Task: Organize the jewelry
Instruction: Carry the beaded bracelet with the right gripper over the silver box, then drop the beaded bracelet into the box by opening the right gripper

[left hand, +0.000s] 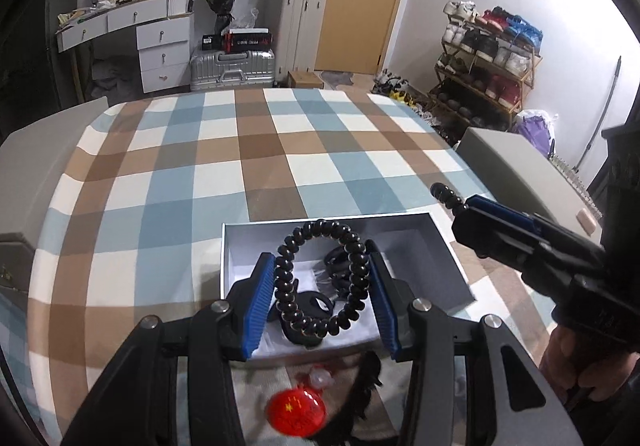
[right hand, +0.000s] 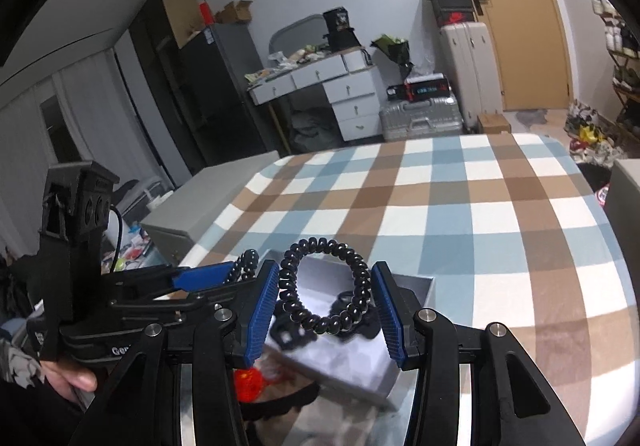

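Over the open box (left hand: 436,250) on the checked bedspread (left hand: 200,173), my left gripper (left hand: 324,302) holds a black bead bracelet (left hand: 285,278) stretched between its fingers. Just beside it, my right gripper (right hand: 326,306) clamps a second bead bracelet (right hand: 362,278) the same way, also above the box.
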